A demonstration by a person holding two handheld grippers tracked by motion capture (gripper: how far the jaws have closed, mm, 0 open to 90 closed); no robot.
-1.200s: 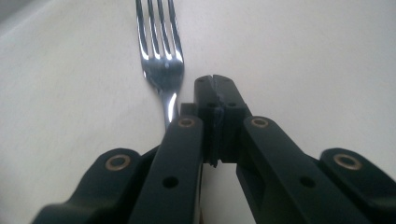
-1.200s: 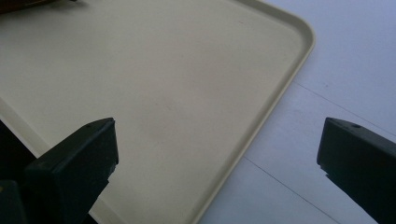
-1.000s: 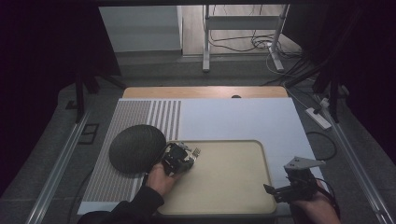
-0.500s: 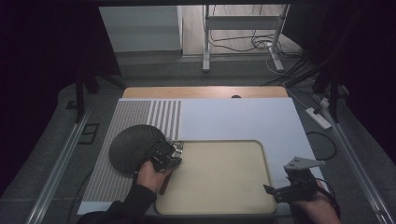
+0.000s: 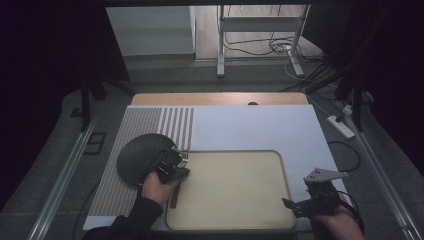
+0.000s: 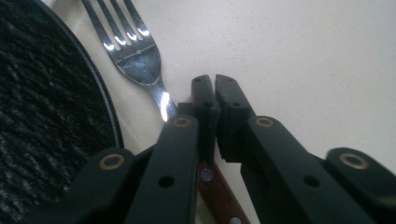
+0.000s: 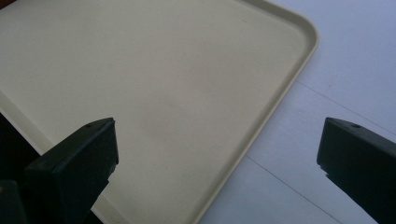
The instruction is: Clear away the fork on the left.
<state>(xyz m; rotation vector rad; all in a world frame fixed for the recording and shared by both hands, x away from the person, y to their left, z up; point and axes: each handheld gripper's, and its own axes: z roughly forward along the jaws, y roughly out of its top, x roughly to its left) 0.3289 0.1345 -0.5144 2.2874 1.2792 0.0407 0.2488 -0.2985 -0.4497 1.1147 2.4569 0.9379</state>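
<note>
A steel fork (image 6: pixel 135 51) with a brown wooden handle lies along the left edge of the beige tray (image 5: pixel 235 220), beside a dark round plate (image 5: pixel 140 155). My left gripper (image 5: pixel 173 167) is shut on the fork's neck, just behind the tines. In the left gripper view, the jaws (image 6: pixel 215 81) press together with the riveted handle showing below them and the plate (image 6: pixel 46 121) at the left. My right gripper (image 5: pixel 300 205) rests at the tray's front right corner, open. In the right gripper view, its wide-apart jaws (image 7: pixel 217 135) frame bare tray (image 7: pixel 163 84).
The tray sits on a white sheet (image 5: pixel 250 127) over a wooden table. A grey striped mat (image 5: pixel 130 130) lies under the plate at the left. Cables and a metal stand (image 5: pixel 220 45) are on the floor beyond the table.
My left gripper has carried the fork leftwards from inside the tray to its left edge by the plate. The right gripper has stayed put.
</note>
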